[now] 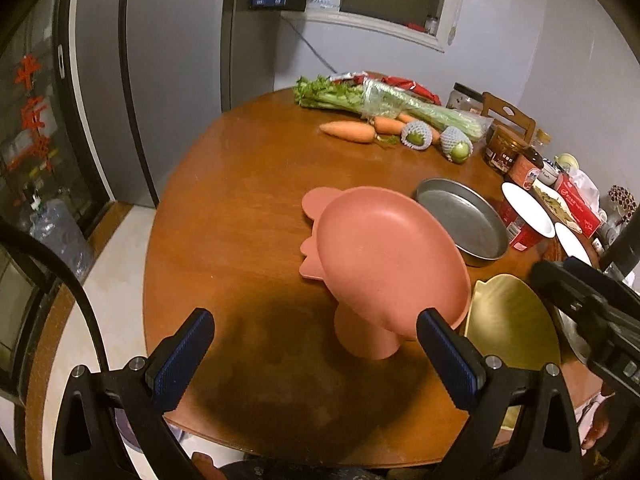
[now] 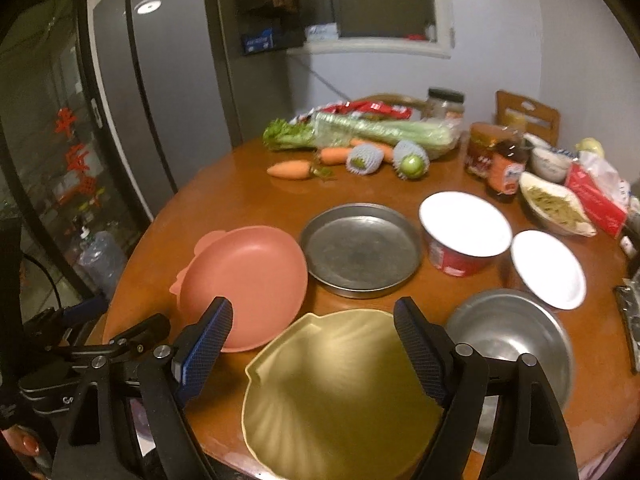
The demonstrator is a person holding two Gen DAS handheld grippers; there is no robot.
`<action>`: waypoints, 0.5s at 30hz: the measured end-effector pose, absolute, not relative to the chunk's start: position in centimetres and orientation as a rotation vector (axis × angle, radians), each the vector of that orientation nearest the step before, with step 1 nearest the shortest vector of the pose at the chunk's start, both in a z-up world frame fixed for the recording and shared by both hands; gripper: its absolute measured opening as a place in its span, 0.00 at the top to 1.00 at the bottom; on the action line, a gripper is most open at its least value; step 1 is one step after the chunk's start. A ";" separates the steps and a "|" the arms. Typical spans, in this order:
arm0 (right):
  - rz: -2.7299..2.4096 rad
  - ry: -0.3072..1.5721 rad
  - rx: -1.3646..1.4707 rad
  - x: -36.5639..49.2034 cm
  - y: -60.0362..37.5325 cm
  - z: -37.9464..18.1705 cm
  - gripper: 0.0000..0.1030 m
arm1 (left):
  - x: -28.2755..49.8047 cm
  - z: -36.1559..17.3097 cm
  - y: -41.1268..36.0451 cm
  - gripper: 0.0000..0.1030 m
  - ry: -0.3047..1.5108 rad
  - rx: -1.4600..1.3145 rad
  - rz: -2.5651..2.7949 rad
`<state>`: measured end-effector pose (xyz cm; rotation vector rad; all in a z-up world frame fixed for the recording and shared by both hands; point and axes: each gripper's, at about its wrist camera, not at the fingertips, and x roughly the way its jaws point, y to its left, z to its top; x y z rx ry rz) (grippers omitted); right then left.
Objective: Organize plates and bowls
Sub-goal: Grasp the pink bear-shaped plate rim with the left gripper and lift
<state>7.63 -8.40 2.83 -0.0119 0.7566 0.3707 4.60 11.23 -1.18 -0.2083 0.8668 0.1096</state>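
Observation:
A pink footed dish (image 1: pixel 384 256) stands on the round wooden table (image 1: pixel 240 208), also in the right wrist view (image 2: pixel 244 280). A gold shell-shaped plate (image 2: pixel 340 392) lies at the near edge, to the pink dish's right (image 1: pixel 508 324). A round metal pan (image 2: pixel 360 250) sits behind them (image 1: pixel 464 220). A steel bowl (image 2: pixel 512 336) and two white bowls (image 2: pixel 464 220) (image 2: pixel 548 268) lie to the right. My left gripper (image 1: pixel 316 356) is open, just in front of the pink dish. My right gripper (image 2: pixel 312 340) is open above the gold plate.
Celery (image 1: pixel 384 102), carrots (image 1: pixel 348 131), netted fruit (image 1: pixel 416 136), jars (image 2: pixel 480 152) and a tissue box (image 2: pixel 596 200) crowd the table's far and right side. A fridge (image 1: pixel 168 60) stands at the left. A water jug (image 1: pixel 60 236) sits on the floor.

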 end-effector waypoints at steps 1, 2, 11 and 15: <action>0.380 0.770 -0.019 8.2 -8.0 2.6 0.27 | 4.8 -1.4 11.3 0.01 0.877 -0.213 0.110; 0.393 0.785 -0.030 8.8 -7.6 2.3 0.30 | 5.1 -1.6 11.3 0.01 0.888 -0.218 0.109; 0.451 0.885 -0.088 12.3 -5.1 -0.2 0.61 | 7.0 -3.1 11.3 0.03 0.932 -0.241 0.115; 0.463 0.899 -0.106 12.8 -4.6 -0.9 0.67 | 7.4 -3.4 11.2 0.04 0.943 -0.235 0.115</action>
